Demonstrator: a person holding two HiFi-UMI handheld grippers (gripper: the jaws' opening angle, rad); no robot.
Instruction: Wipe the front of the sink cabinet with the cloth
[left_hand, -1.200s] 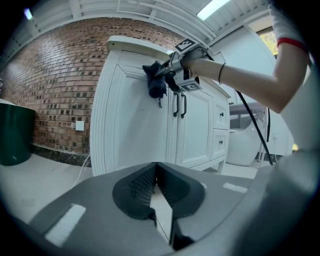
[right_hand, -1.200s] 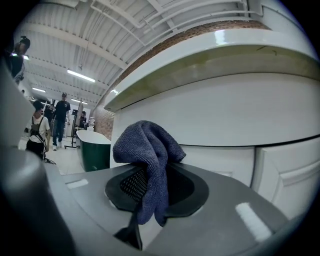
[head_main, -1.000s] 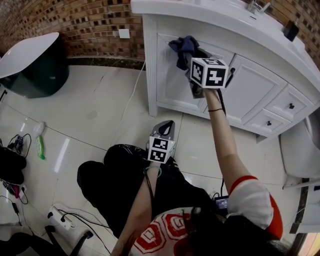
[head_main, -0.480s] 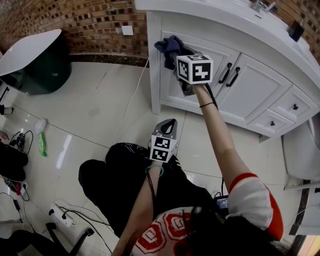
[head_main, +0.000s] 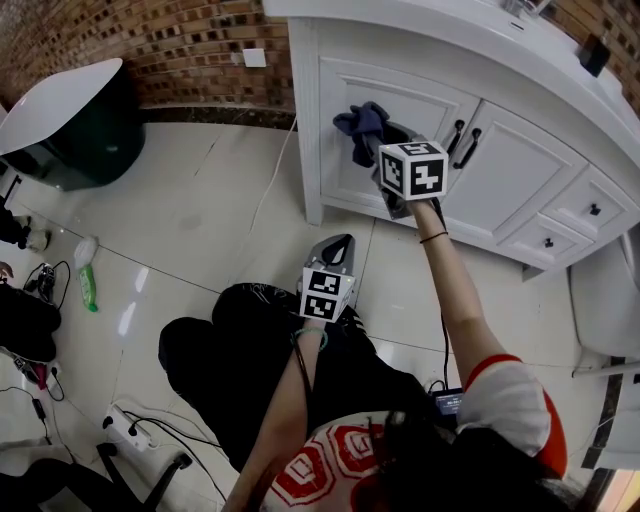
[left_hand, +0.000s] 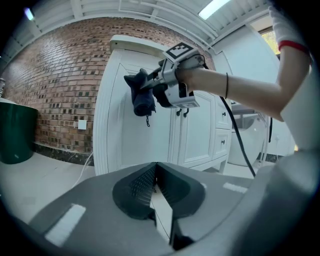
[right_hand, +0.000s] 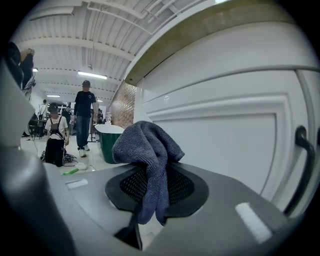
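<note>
Right gripper (head_main: 385, 140): clamps on bunched blue cloth (head_main: 362, 121), held at sink cabinet (head_main: 500, 175) door. Likely soft, light, limp; best pinched mid-fold. Left gripper (head_main: 332, 253): closed, empty.

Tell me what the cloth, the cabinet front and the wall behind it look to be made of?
The cloth looks like dark blue microfibre or terry: fuzzy, nubby weave, soft folds. The cabinet seems to be painted wood or board: smooth white, slight sheen, moulded panel frames. The wall is bare red-brown brick with pale mortar lines.
</note>
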